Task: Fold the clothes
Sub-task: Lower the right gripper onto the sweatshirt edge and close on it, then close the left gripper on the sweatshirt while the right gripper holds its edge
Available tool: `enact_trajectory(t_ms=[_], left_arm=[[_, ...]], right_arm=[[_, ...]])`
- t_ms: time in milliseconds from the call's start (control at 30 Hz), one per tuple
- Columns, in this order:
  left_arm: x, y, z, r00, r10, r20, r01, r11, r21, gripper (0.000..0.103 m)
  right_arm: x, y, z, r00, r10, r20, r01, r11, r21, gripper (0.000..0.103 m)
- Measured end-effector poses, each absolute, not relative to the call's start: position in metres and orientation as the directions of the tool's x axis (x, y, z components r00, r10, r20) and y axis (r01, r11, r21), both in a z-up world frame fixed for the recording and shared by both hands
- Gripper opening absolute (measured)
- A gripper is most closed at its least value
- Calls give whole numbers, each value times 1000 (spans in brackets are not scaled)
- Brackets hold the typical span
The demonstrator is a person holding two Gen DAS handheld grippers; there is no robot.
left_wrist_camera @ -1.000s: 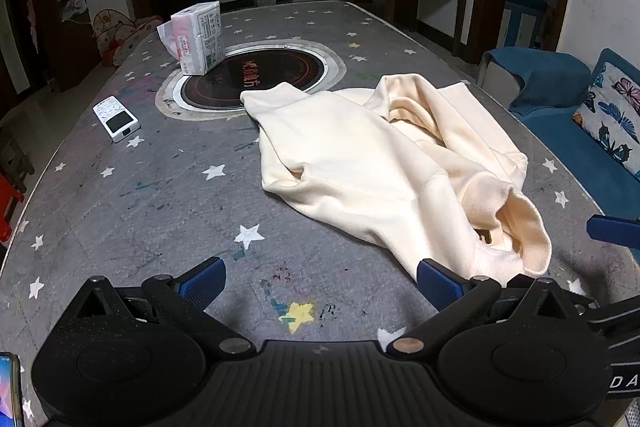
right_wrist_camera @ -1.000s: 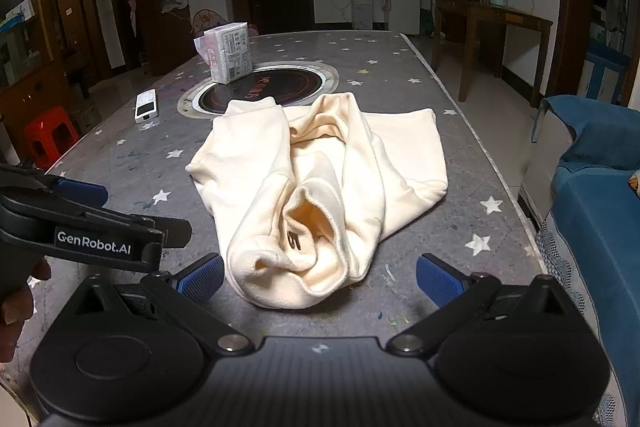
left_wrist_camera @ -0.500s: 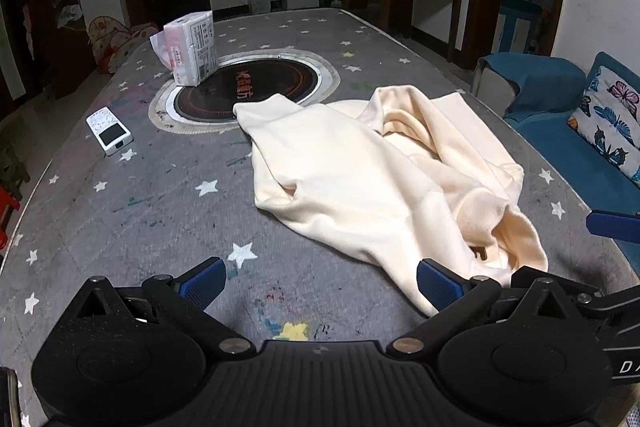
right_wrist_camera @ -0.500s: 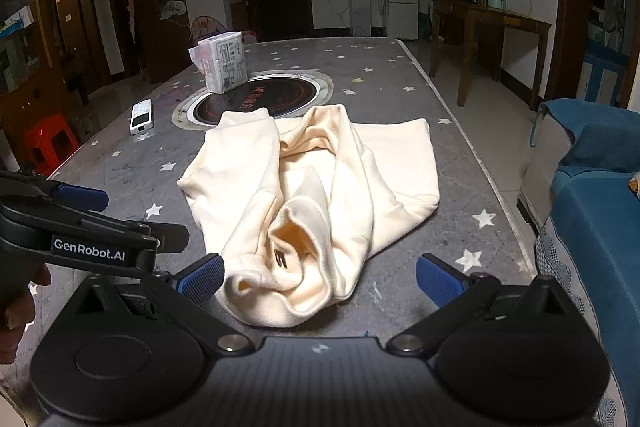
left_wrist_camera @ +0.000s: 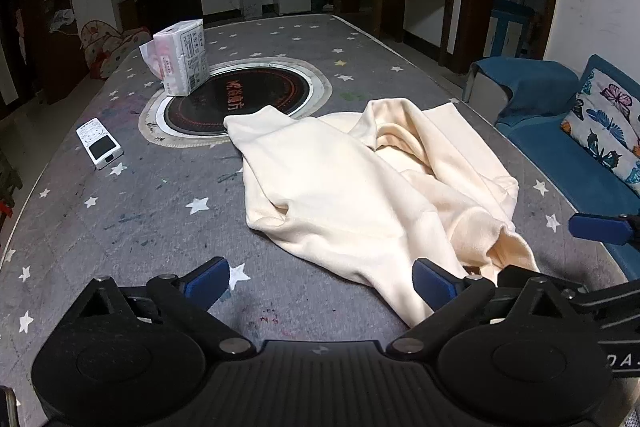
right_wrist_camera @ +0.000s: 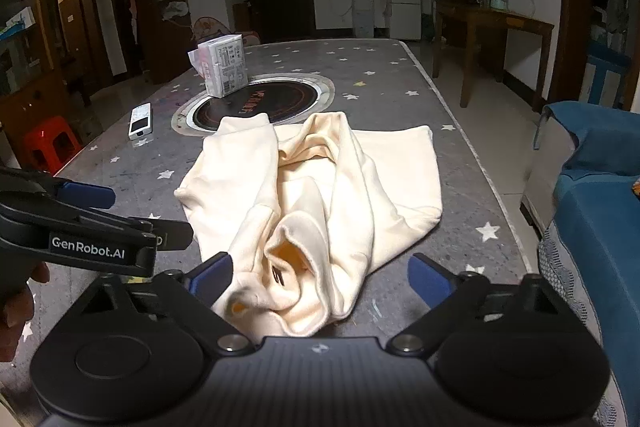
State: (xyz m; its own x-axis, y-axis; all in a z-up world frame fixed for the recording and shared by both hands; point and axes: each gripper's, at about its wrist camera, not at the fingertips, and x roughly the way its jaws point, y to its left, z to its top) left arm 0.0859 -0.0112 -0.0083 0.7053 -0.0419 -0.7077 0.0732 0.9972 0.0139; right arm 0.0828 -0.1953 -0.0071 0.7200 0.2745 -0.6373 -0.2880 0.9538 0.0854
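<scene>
Left claw (left_wrist_camera: 320, 277) spread wide, holding nothing; right claw (right_wrist_camera: 318, 273) likewise apart, straddling near bunched end of cream sweatshirt (right_wrist_camera: 316, 195) at 12 o'clock. Sweatshirt crumpled on starred desk (right_wrist_camera: 380, 67), long axis running 6 to 12; right claw nearer. "GenRobot.AI" legible on left claw.

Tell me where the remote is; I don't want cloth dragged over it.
The remote lies on the table's left side, left of the round cooktop, apart from the cream garment.

"GenRobot.AI" on left gripper (right_wrist_camera: 86, 197) body; cooktop (left_wrist_camera: 240, 99) lettering unreadable.
</scene>
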Motion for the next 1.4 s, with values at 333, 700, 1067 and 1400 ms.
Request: enact_trajectory(t_ms=[333, 700, 1067, 1400], left_arm=[[94, -10, -10, 695, -48, -718, 73, 997, 4, 93], [119, -26, -3, 687, -103, -720, 102, 994, -46, 94], [132, -48, -12, 659, -144, -738, 156, 986, -54, 82], [136, -49, -21, 633, -175, -754, 185, 980, -72, 25]], right_arm=[[99, -187, -8, 695, 314, -647, -323, 940, 109, 66], [107, -199, -20, 662, 350, -663, -309, 933, 185, 18], [107, -202, -23, 657, 366, -659, -322, 927, 194, 16], [107, -208, -23, 662, 365, -655, -311, 929, 203, 12]])
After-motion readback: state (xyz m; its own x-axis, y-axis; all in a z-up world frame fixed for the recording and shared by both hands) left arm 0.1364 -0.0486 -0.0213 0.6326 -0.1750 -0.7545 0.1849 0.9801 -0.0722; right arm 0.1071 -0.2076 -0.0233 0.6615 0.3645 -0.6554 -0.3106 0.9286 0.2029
